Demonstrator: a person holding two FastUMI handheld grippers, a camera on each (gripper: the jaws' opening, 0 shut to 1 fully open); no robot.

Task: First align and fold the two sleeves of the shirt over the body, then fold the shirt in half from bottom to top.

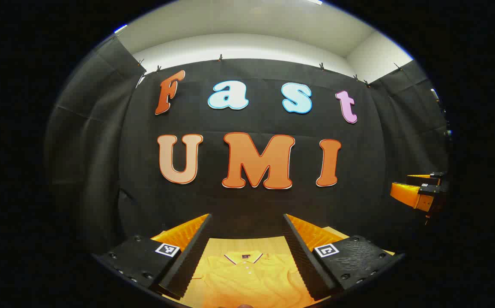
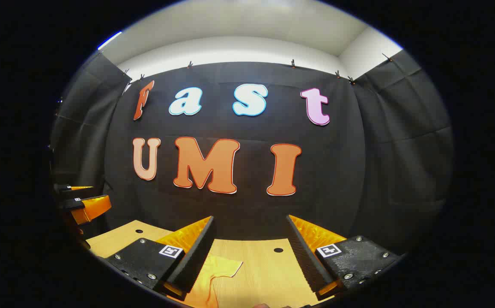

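A yellow polo shirt (image 1: 247, 278) lies flat on the wooden table (image 1: 247, 244), its striped collar toward the far wall. My left gripper (image 1: 247, 220) hovers above the collar end, open and holding nothing. In the right gripper view one short sleeve of the shirt (image 2: 219, 269) spreads out on the table (image 2: 264, 265). My right gripper (image 2: 249, 222) hangs above that sleeve, open and holding nothing. The right gripper (image 1: 421, 188) also appears far off at the right edge of the left gripper view, and the left gripper (image 2: 82, 199) at the left edge of the right gripper view.
Black cloth walls close the booth at the back and on both sides. The table has a small dark hole (image 2: 278, 250) near its far edge, and another hole (image 2: 135, 231) toward the left. Bare wood lies to the right of the sleeve.
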